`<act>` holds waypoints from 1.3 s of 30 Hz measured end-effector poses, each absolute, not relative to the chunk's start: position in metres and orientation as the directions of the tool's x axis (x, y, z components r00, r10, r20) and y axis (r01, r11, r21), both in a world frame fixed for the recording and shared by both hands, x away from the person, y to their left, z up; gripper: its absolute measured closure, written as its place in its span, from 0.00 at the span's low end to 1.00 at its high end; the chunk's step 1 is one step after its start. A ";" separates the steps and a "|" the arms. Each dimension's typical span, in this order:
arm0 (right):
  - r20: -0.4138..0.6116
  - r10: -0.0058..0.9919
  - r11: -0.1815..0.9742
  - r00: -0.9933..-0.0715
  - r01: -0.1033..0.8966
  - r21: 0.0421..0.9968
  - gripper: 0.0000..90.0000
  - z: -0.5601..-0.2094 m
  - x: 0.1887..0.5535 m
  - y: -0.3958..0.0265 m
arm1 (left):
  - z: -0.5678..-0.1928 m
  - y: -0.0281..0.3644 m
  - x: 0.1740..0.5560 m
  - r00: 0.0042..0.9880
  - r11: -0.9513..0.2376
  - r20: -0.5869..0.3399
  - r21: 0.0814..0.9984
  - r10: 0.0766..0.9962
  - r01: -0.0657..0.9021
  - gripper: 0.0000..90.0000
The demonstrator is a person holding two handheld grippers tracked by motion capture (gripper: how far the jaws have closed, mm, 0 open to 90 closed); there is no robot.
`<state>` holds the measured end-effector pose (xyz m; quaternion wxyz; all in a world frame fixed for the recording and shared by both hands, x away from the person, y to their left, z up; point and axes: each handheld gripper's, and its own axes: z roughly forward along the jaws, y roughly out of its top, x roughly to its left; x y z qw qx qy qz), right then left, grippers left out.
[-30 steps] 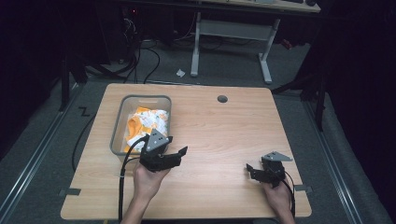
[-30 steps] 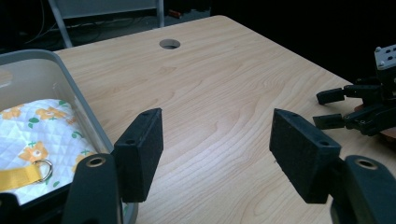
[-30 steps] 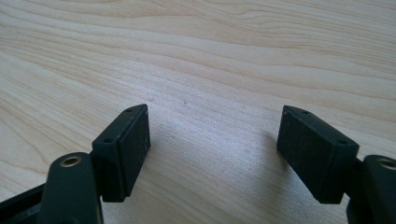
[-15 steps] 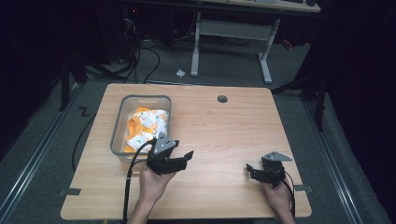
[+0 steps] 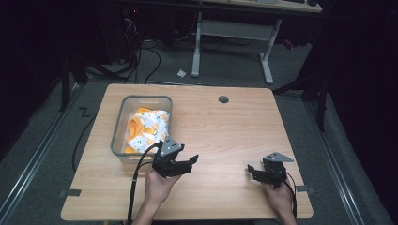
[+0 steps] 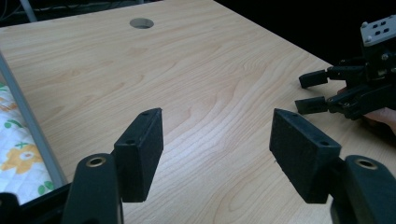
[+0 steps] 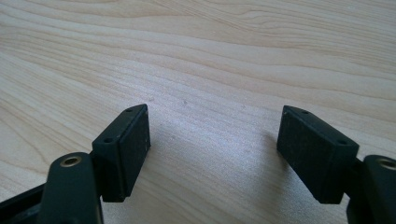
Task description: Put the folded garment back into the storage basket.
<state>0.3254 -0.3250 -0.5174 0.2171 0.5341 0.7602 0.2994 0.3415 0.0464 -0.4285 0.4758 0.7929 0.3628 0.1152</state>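
Between bin [image 5: 118, 123] and right gripper [image 5: 253, 171], bare table [image 5: 225, 136].

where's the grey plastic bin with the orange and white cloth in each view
High view: grey plastic bin at the table's left, just beyond the left gripper.
Left gripper view: its grey rim runs along the left edge.
Right gripper view: not in it.
Shared landmark: round hole in the wooden table.
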 end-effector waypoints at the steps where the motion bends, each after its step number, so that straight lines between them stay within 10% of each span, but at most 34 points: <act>1: -0.010 0.942 0.250 -0.335 0.682 0.687 0.29 -0.517 0.325 -0.325 | -0.429 0.046 0.342 0.711 -0.287 -0.160 0.837 0.685 0.465 0.39; 39: -0.010 0.942 0.250 -0.336 0.682 0.687 0.29 -0.517 0.325 -0.325 | -0.470 0.018 0.353 0.704 -0.310 -0.216 0.784 0.677 0.539 0.39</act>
